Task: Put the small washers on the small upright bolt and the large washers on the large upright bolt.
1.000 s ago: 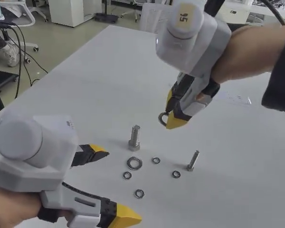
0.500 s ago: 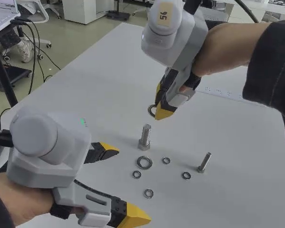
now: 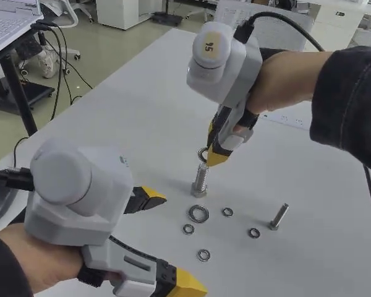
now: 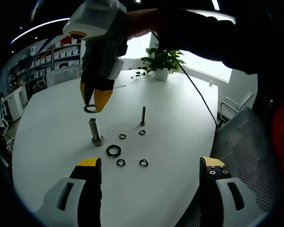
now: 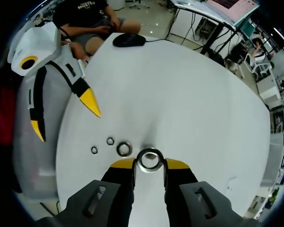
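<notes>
**Over the large bolt: big washer pinched, drop pending**

Just above the tip of the tall grey steel hex bolt (image 3: 200, 181), which stands head-down on the white worktop (image 3: 142, 111), the right gripper (image 3: 215, 158) has its fingers narrow, pinching a large grey steel ring washer (image 5: 149, 160) by its rim. The left gripper (image 4: 150, 163) sits on the person's side of that bolt, fingers wide, holding nothing.

A second large steel washer (image 3: 198, 214) lies just beside the bolt's base. Four smaller steel rings (image 3: 188, 229) are scattered near it. The slim small steel bolt (image 3: 278, 216) stands well apart from the large one.

Risks:
- If the hole is off-centre from the tip, the ring hits the end and bounces off.
- The bolt looks free-standing, so a nudge could topple it.
- The ring looks tilted and may hang up on the threads.

Both bolt shanks look bare, with nothing stacked on them yet.
</notes>
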{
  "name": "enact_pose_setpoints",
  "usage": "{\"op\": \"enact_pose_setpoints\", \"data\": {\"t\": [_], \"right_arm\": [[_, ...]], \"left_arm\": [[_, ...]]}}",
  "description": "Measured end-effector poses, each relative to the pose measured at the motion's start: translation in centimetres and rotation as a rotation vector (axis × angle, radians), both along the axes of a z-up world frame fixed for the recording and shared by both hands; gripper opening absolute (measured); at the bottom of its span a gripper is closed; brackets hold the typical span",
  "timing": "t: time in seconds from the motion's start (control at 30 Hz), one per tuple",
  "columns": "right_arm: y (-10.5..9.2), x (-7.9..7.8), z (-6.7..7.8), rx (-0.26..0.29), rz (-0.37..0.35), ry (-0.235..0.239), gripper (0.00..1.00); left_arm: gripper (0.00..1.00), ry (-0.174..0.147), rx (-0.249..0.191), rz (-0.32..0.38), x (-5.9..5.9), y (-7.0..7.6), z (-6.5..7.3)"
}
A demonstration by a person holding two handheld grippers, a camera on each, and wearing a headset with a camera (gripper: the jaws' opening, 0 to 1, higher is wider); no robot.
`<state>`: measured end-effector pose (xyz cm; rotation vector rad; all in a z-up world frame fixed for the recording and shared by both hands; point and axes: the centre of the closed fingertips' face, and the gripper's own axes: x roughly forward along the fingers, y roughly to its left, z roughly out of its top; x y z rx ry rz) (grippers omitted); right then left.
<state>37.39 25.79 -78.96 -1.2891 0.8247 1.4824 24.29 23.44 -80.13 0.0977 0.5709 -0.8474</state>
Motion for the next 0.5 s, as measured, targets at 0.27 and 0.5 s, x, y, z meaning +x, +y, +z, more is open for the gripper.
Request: {"op": "enact_pose_setpoints", "data": {"t": [0.27, 0.5], "right_arm": [[-0.1, 0.0, -1.3, -0.029, 0.002, 0.009, 0.24], [-0.2, 0.1, -1.8, -0.042, 0.003, 0.009, 0.24]], "left_arm": [[0.85, 0.006, 0.001, -0.001, -0.2, -0.2, 0.0], [0.85, 0.012, 0.000, -0.007, -0.4, -0.4, -0.1]]}}
